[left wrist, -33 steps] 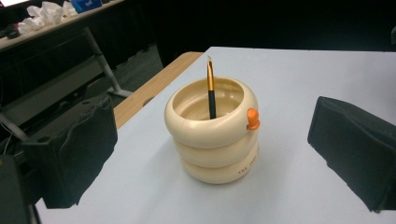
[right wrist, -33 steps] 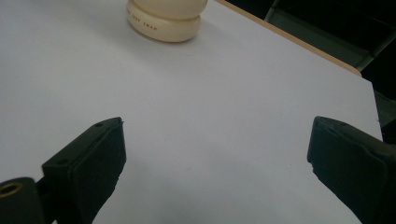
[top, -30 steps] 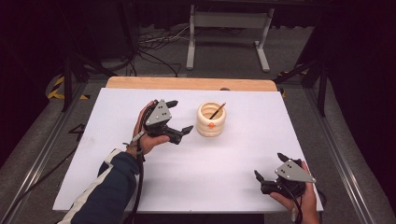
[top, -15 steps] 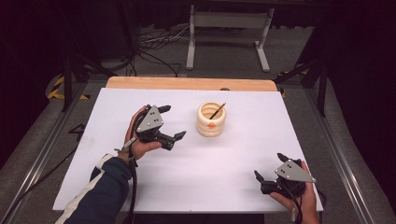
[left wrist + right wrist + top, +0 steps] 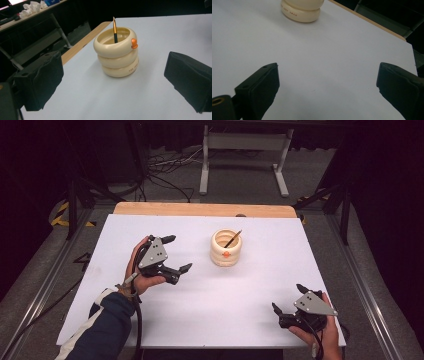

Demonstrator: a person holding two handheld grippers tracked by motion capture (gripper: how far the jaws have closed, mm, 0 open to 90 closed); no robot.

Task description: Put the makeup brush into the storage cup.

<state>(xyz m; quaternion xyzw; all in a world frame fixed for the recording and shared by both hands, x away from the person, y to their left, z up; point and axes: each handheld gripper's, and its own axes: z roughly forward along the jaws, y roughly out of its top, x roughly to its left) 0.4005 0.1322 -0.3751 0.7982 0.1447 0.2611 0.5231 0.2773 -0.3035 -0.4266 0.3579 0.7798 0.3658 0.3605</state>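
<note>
A cream ribbed holder (image 5: 226, 248) made of stacked rings stands upright near the table's middle, toward the back. A pencil (image 5: 233, 238) with an orange band leans inside it, and a small orange knob (image 5: 134, 43) sits on its rim. My left gripper (image 5: 178, 253) is held a little above the table to the holder's left, open and empty, jaws pointing at the holder (image 5: 117, 55). Near the front right corner my right gripper (image 5: 287, 298) rests low, open and empty. The holder's base (image 5: 301, 11) lies far ahead of it.
The white tabletop (image 5: 250, 290) has a wooden strip (image 5: 200, 210) along its back edge. Dark floor, cables and a metal stand (image 5: 245, 150) lie beyond the table. A person's sleeve (image 5: 102, 330) comes in at the bottom left.
My left gripper has drawn back to the left and toward the front, away from the holder. The right gripper has stayed where it was.
</note>
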